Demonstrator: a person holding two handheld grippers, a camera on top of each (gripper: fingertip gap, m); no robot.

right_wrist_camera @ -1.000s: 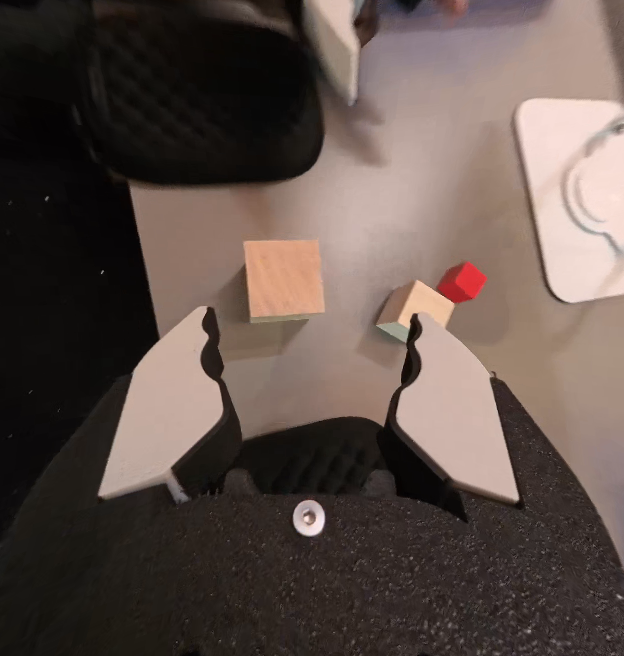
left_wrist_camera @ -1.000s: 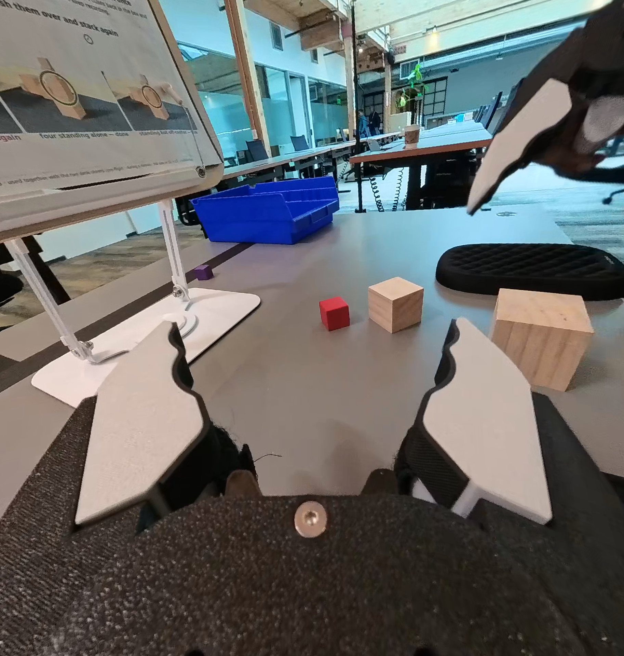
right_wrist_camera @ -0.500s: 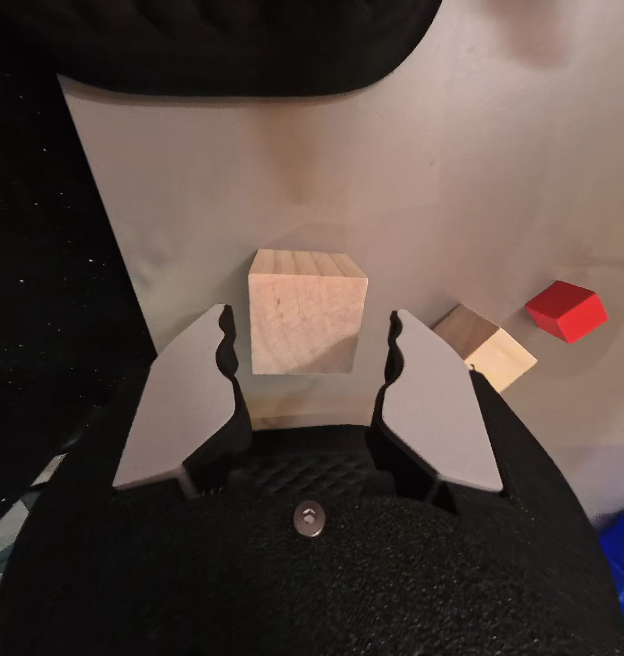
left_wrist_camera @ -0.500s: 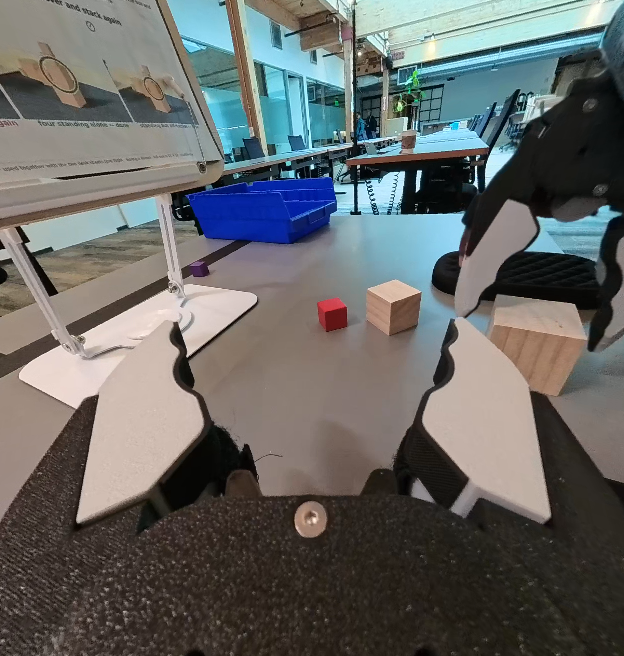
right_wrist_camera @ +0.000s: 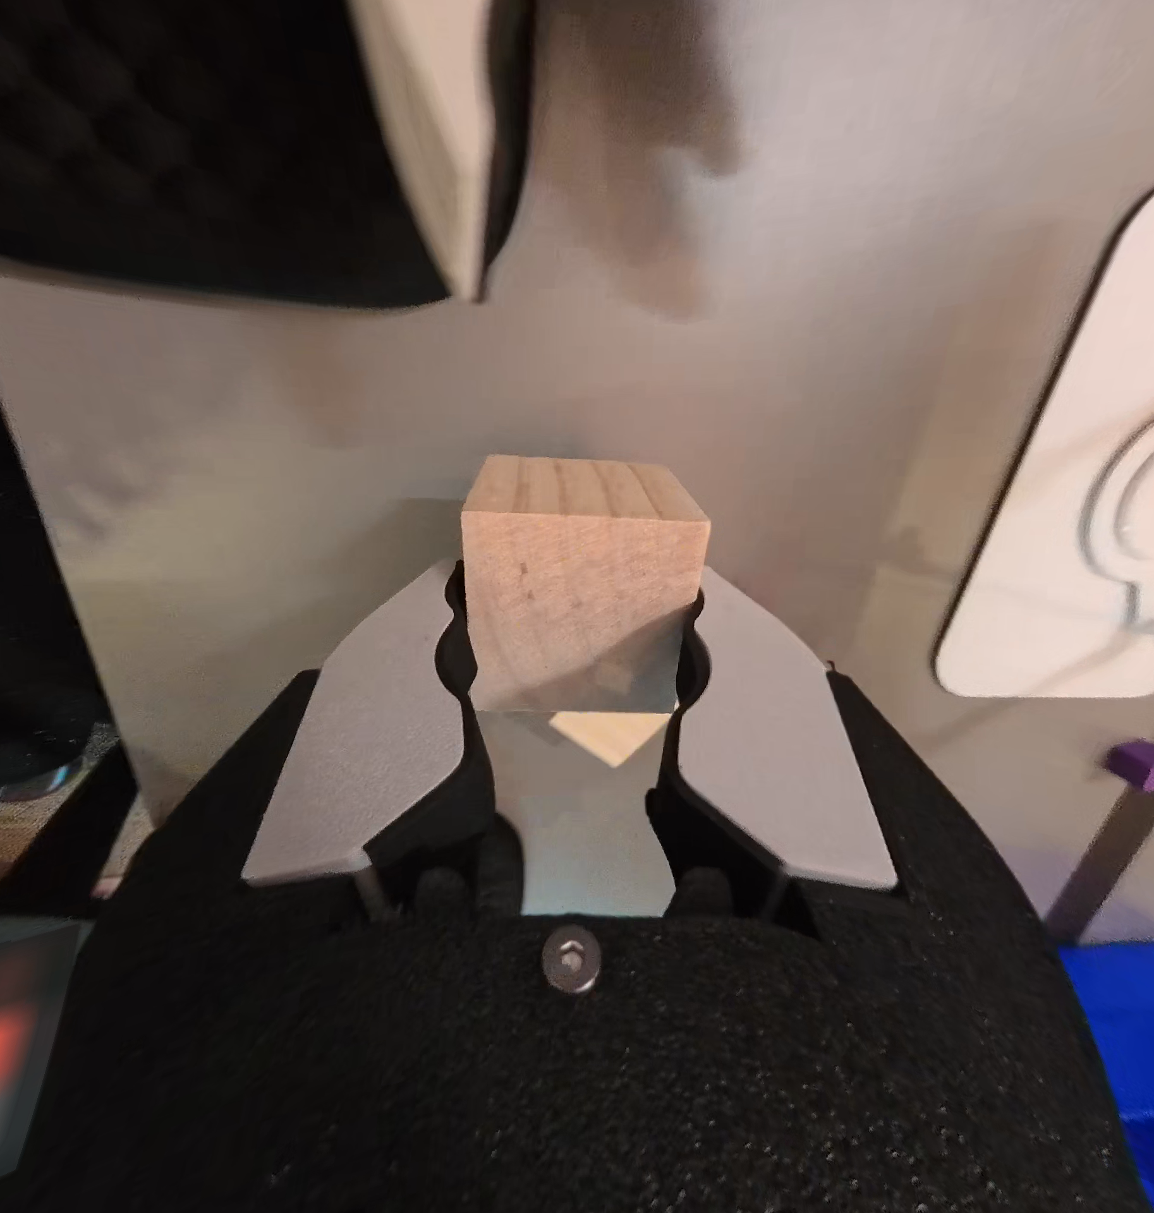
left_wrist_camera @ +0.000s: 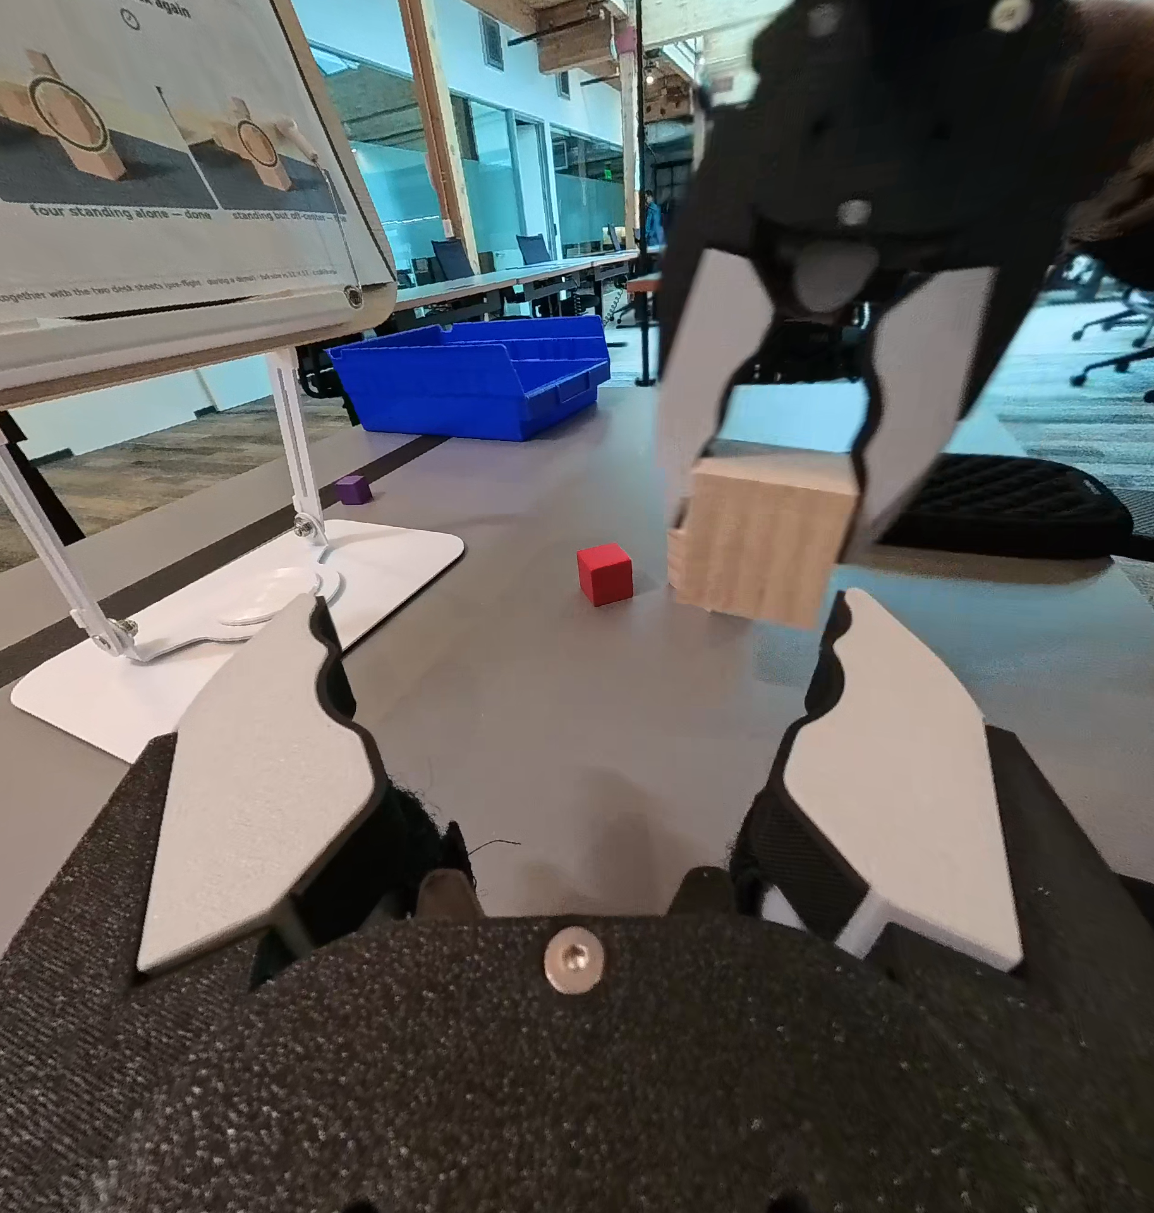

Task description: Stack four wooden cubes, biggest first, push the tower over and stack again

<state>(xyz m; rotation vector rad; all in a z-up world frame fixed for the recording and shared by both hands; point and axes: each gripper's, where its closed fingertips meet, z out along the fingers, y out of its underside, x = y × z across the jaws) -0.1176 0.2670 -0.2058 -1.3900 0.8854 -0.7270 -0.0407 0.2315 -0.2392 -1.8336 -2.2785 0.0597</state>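
The right gripper (left_wrist_camera: 768,512) pointed steeply down over the grey table (left_wrist_camera: 528,689), seen from the front in the left wrist view, with a person's hand (left_wrist_camera: 1126,151) on its body; the left gripper (left_wrist_camera: 577,656) lay low and level, aimed across the table toward the blue bin (left_wrist_camera: 469,387). Half a second before, the right gripper's fingers had stood either side of the large wooden block (right_wrist_camera: 577,584) on the table with gaps between; now they had narrowed onto it, and the block hung off the table, tilted, over the small wooden block (right_wrist_camera: 604,738), which showed just beneath it in the right wrist view. Both pads pressed the large block's opposite sides; the left gripper was spread wide with nothing between its fingers. The red cube (left_wrist_camera: 604,574) sat beside the raised block; a purple cube (left_wrist_camera: 353,489) lay near the white stand (left_wrist_camera: 246,591); the black pad (left_wrist_camera: 1001,512) lay behind.
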